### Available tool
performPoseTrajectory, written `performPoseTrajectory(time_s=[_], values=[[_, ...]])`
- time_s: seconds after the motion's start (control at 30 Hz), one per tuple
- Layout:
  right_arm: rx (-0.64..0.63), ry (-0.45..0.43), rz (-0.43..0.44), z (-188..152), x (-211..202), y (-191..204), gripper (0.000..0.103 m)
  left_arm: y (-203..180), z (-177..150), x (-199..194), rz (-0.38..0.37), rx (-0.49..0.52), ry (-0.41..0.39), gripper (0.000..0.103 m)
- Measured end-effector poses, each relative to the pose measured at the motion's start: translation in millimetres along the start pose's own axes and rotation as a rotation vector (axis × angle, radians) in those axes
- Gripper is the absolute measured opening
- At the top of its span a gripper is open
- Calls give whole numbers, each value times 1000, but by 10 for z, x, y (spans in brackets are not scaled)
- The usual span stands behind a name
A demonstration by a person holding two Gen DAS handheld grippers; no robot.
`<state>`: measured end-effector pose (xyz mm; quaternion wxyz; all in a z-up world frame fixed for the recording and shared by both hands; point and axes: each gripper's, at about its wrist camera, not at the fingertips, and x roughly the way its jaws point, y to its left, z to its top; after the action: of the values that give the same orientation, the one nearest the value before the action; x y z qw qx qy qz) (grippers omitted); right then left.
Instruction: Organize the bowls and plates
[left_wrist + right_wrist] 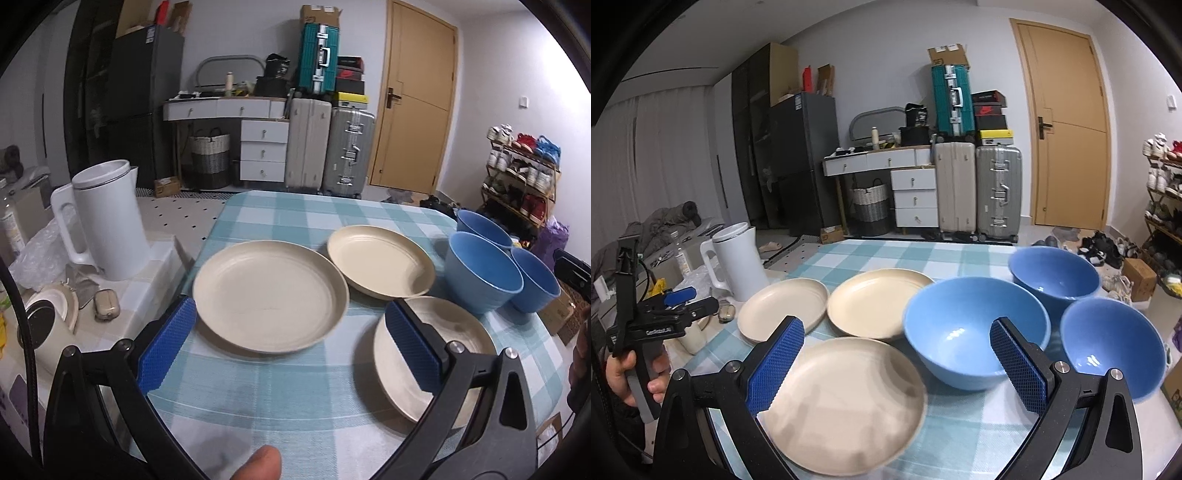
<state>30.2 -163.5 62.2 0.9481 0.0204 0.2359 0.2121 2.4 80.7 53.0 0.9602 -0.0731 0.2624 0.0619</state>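
The left gripper (pixel 291 347) has its jaws spread wide, gripping nothing. The right gripper (pixel 897 363) is also wide apart and empty. At nine o'clock of it, a hand (pixel 626 373) holds the left tool's handle.

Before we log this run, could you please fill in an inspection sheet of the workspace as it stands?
Surface: table under a blue-and-white checked cloth.
Job's things: three cream plates, left, middle, near, all lying flat and unstacked; three blue bowls, near, far, right, upright, empty.
Clutter: white jug beside the table on a side counter.
Grippers: left gripper open over the cloth, facing the left plate; right gripper open, nothing held.
Cables: a black cable at the left edge of the left view.
Surroundings: suitcases, door, shoe rack.
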Motion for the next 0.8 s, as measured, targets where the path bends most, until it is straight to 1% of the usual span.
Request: performPoseTrajectory(time_s=[0.2, 0.33, 0.43, 0.63, 0.8], values=[[6, 53, 30, 121, 234, 196, 103, 266, 73, 27, 26, -40, 37, 102], [9, 93, 46, 149, 420, 299, 103, 393, 93, 158, 43, -57, 61, 102], [0, 109, 59, 163, 553, 373, 103, 462, 76, 247, 63, -58, 72, 102], [-14, 136, 76, 182, 773, 535, 103, 604, 88, 432, 83, -75, 92, 102], [-7, 167, 84, 198, 996, 596, 103, 678, 97, 589, 94, -79, 116, 102]])
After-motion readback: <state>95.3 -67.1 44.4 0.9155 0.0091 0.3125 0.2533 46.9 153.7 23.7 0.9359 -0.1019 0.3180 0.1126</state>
